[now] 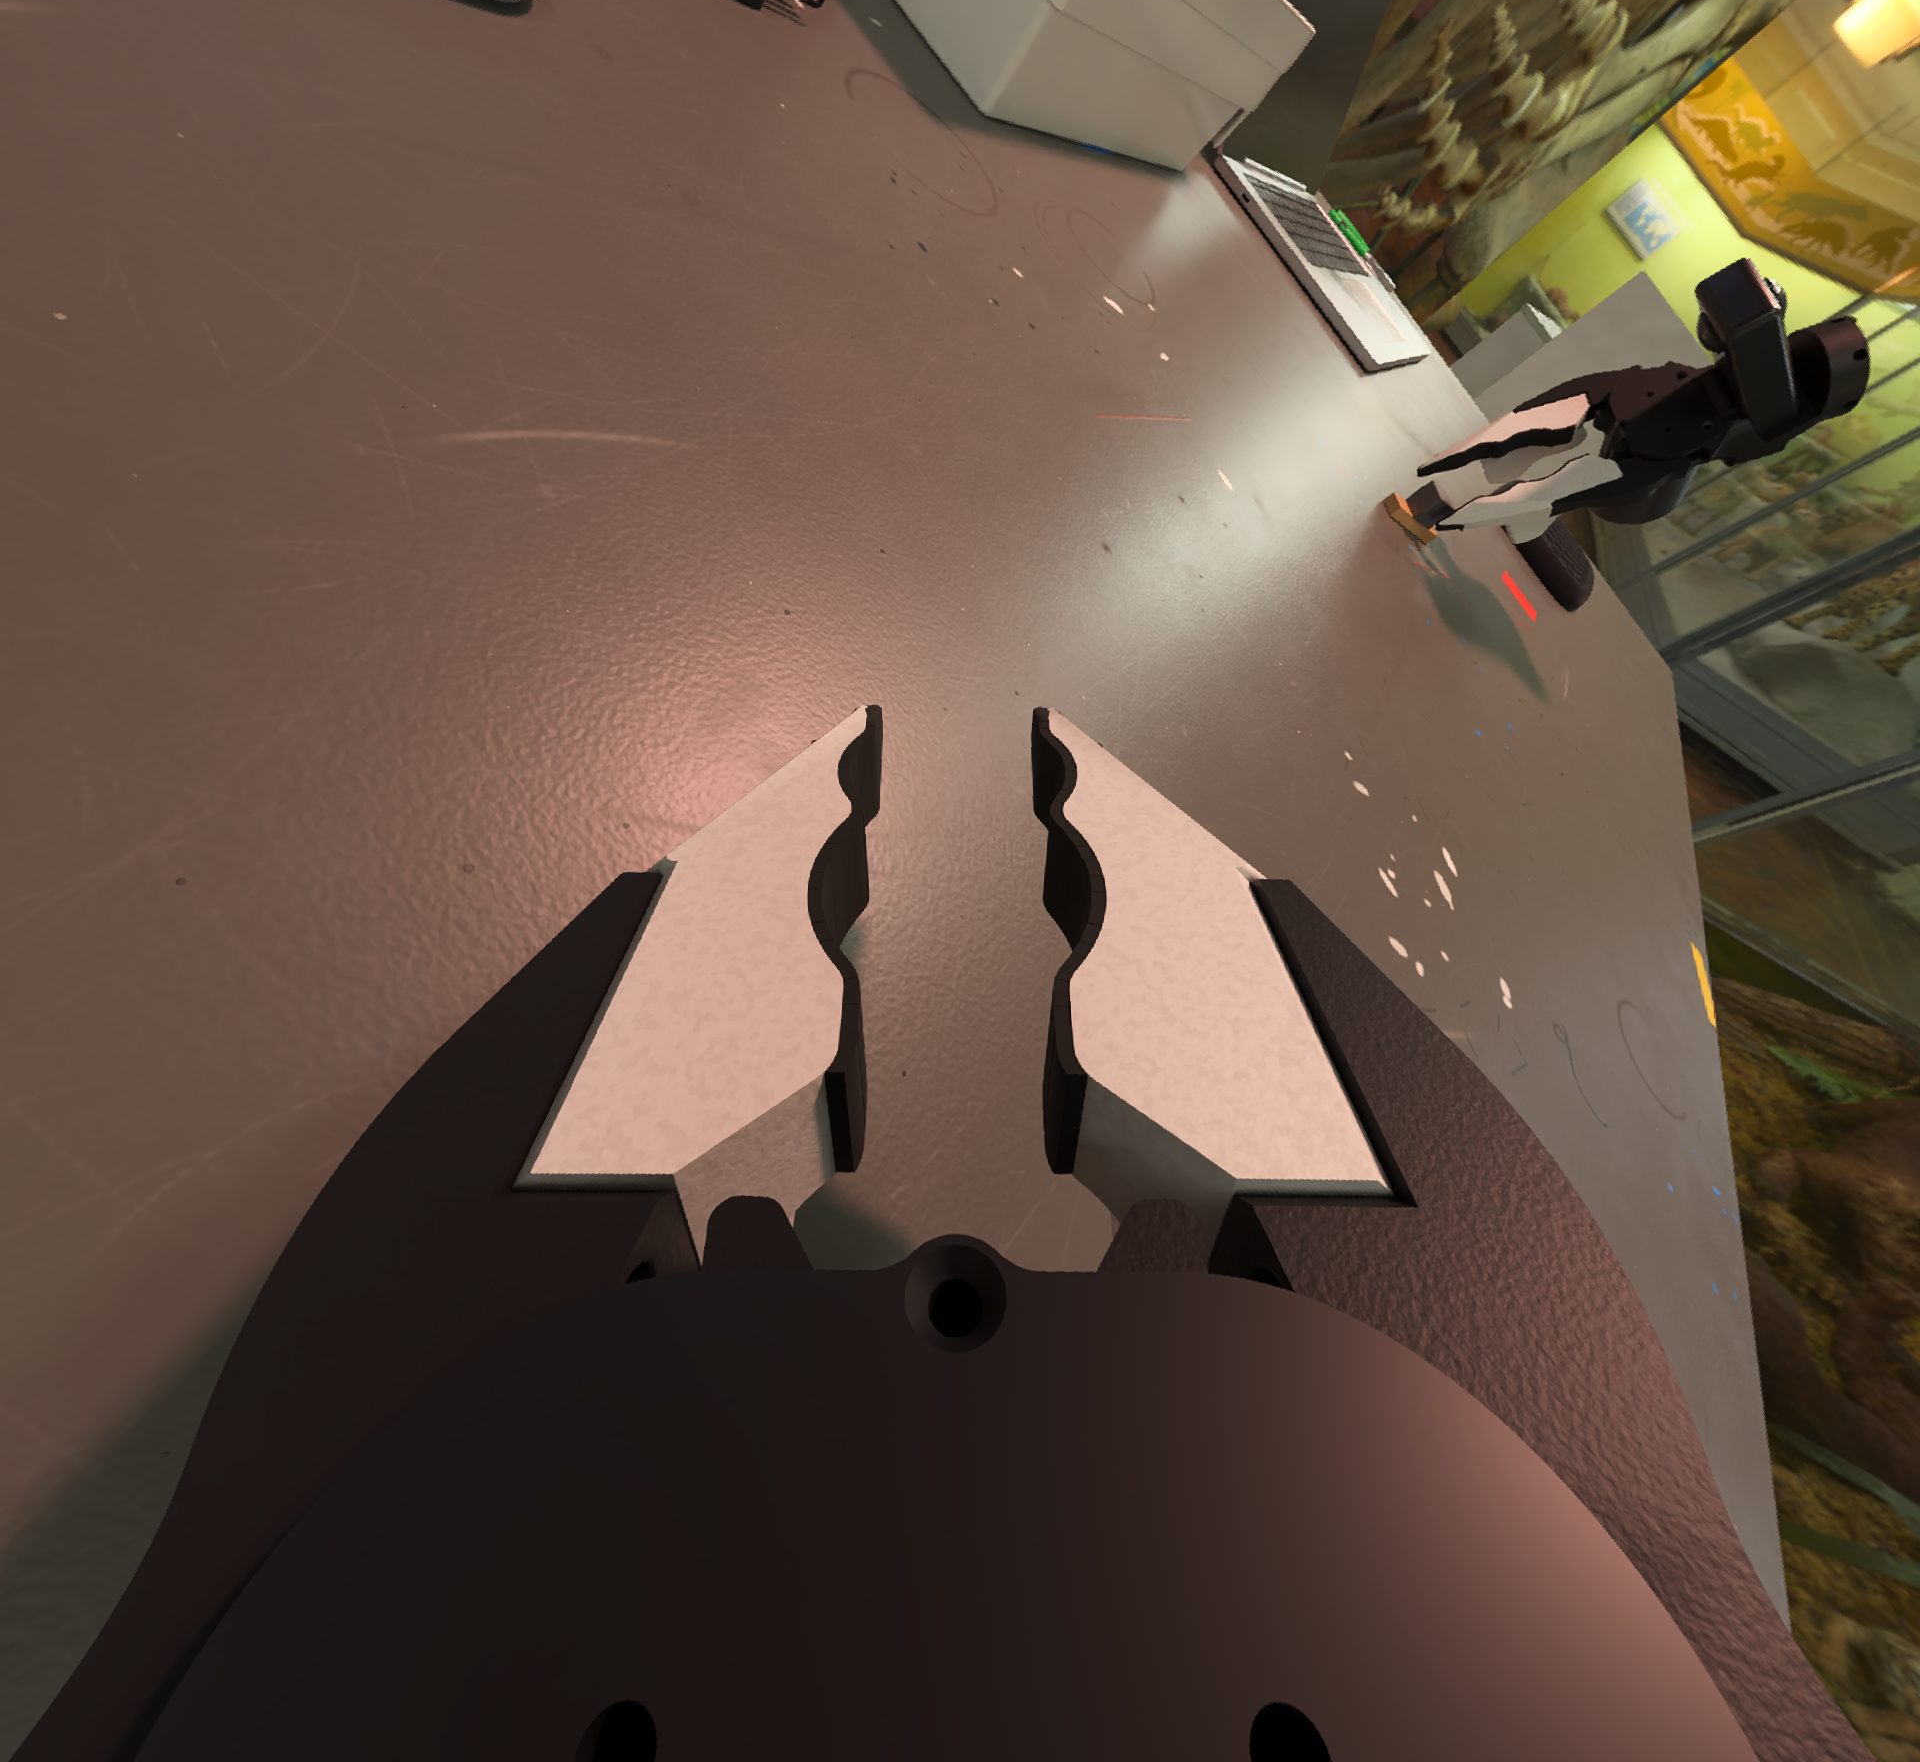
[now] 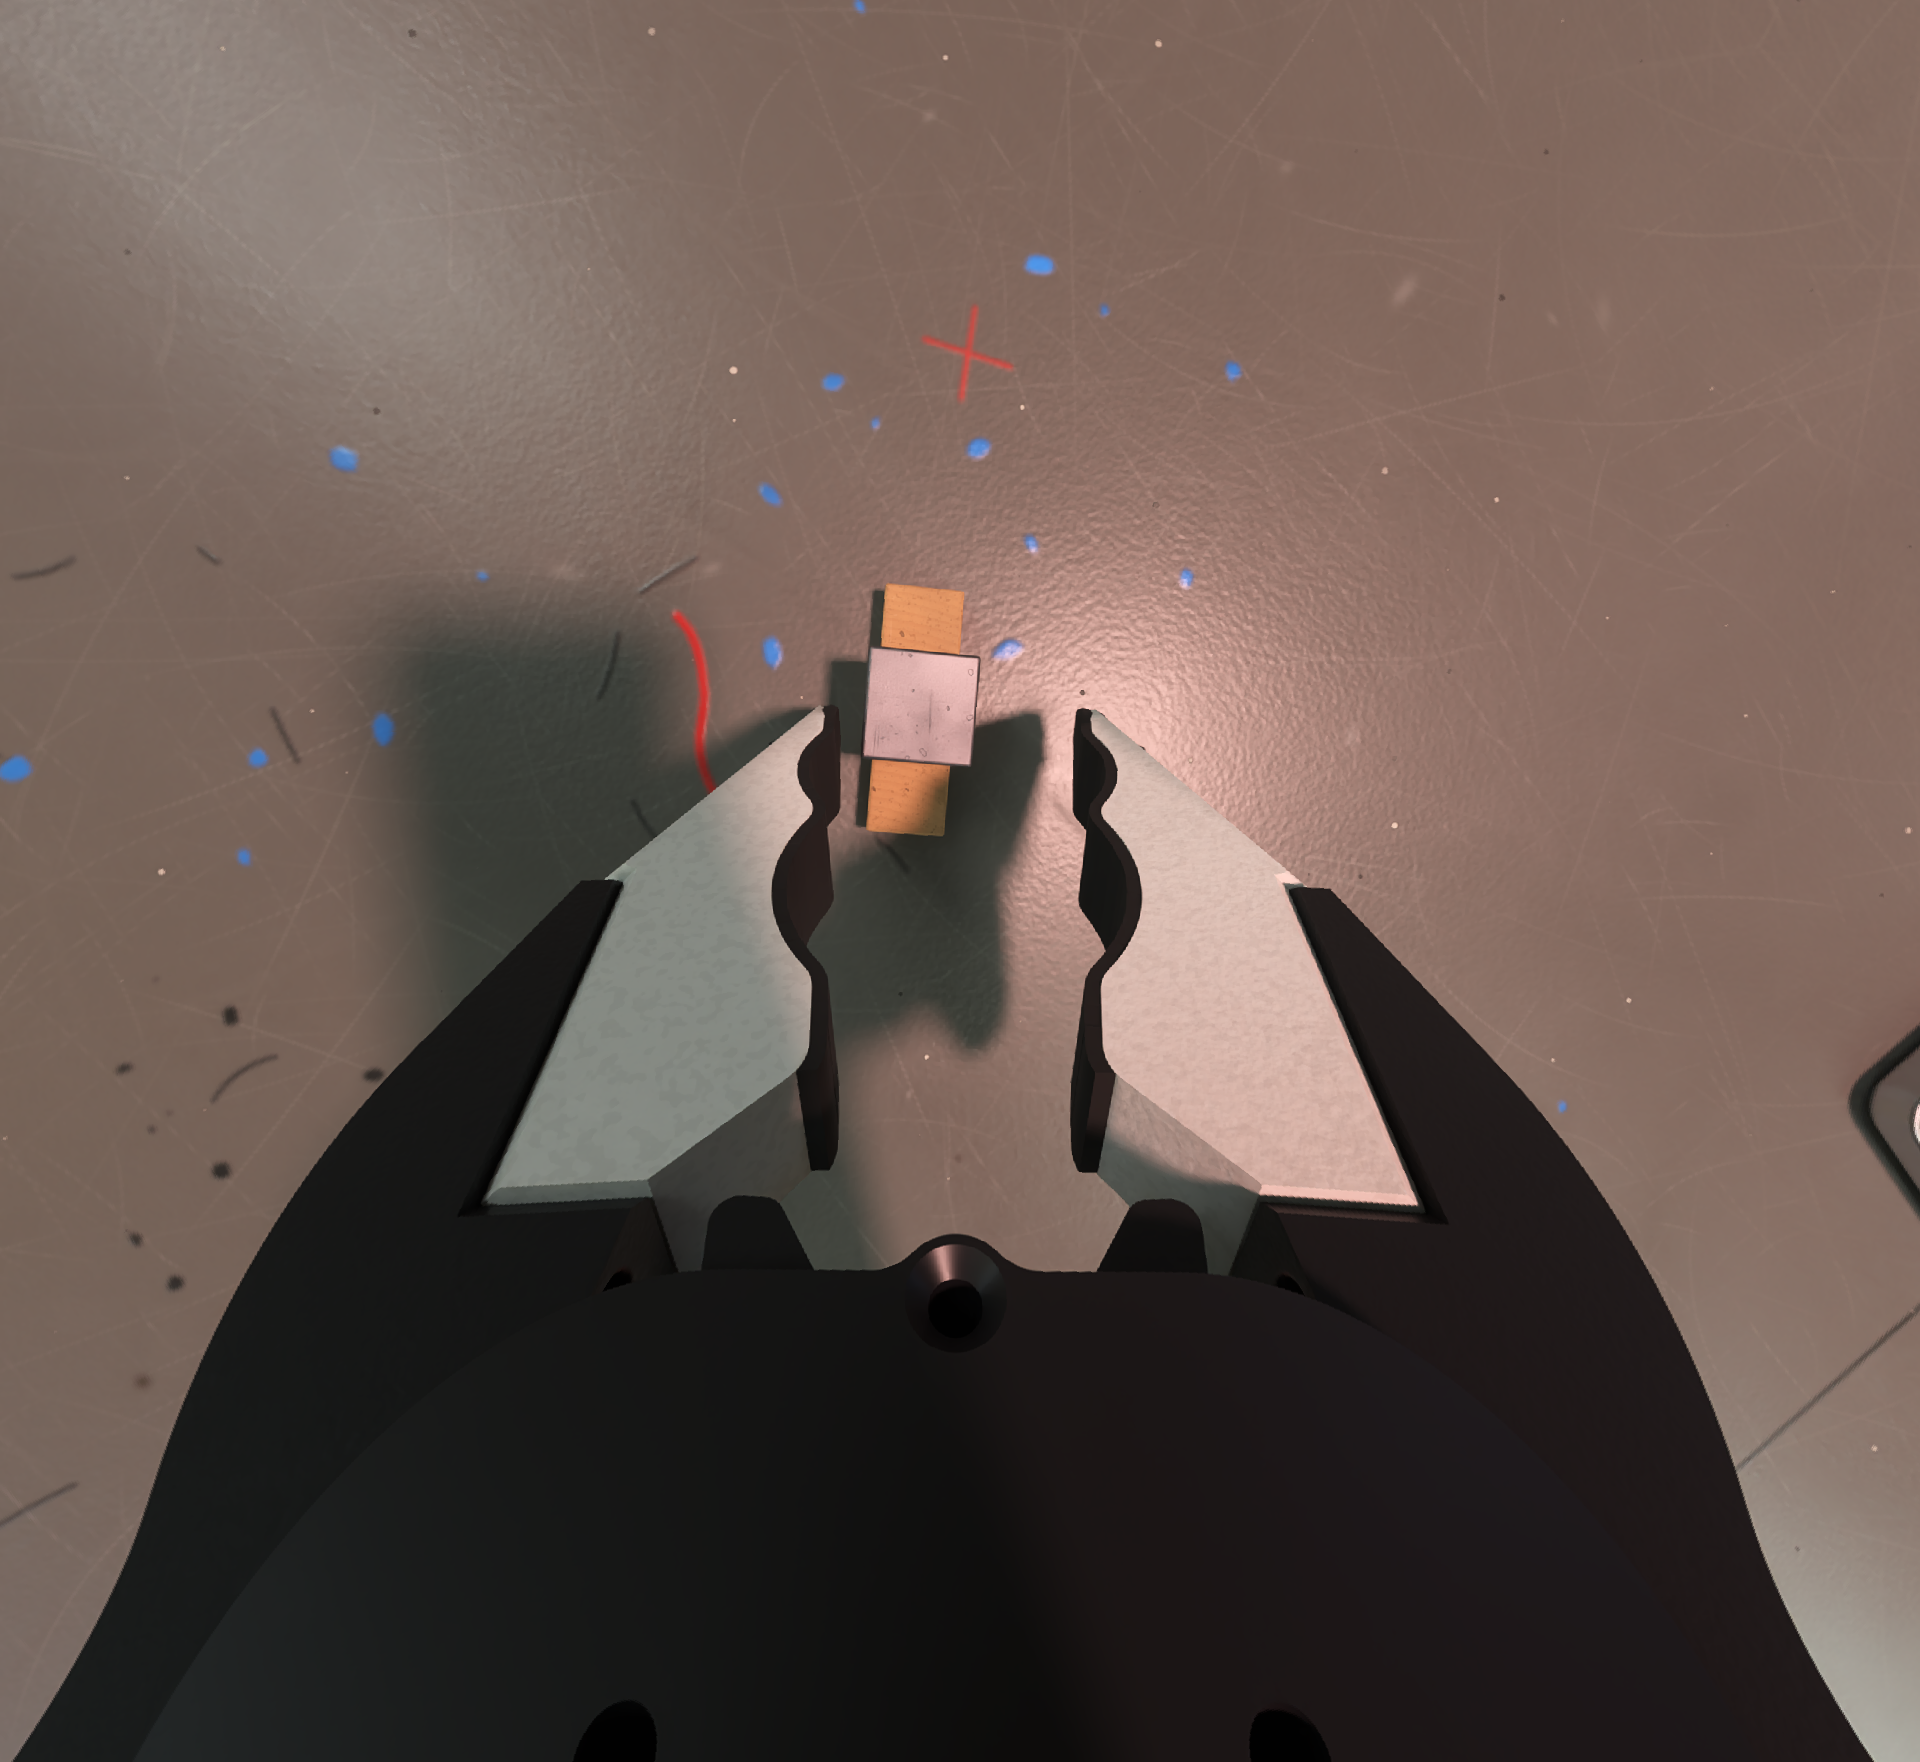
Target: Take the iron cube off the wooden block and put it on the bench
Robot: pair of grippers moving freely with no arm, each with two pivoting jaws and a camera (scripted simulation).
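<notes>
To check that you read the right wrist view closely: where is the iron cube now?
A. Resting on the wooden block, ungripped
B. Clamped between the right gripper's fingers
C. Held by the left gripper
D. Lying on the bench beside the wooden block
A: the iron cube sits across the middle of the wooden block, while the right gripper is open around it, fingers not closed on it.
</notes>
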